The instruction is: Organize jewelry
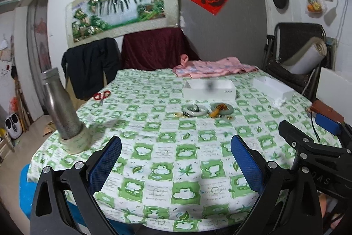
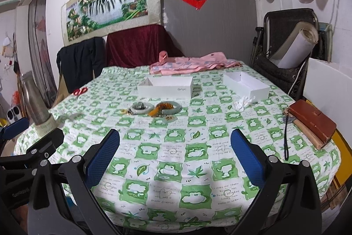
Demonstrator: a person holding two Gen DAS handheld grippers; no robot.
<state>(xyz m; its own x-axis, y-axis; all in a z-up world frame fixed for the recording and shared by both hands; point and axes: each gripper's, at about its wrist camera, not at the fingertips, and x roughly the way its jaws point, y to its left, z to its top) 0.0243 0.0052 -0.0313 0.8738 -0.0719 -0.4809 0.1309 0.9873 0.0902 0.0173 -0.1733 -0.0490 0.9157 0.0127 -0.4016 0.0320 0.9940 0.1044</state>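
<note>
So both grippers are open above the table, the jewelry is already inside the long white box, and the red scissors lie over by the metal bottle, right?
Not quite. The jewelry lies on the tablecloth in front of the long white box, not inside it, as the right wrist view shows. The rest holds.

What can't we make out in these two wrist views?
- Small gold pieces beside the pale green jade bangles: too small to identify, both views.
- Long white box: a blur patch covers its middle in the left wrist view; its near wall hides the inside.
- Open white tray: its walls hide part of the floor.
- Brown leather case: partly behind the right claw's body in the left wrist view.
</note>
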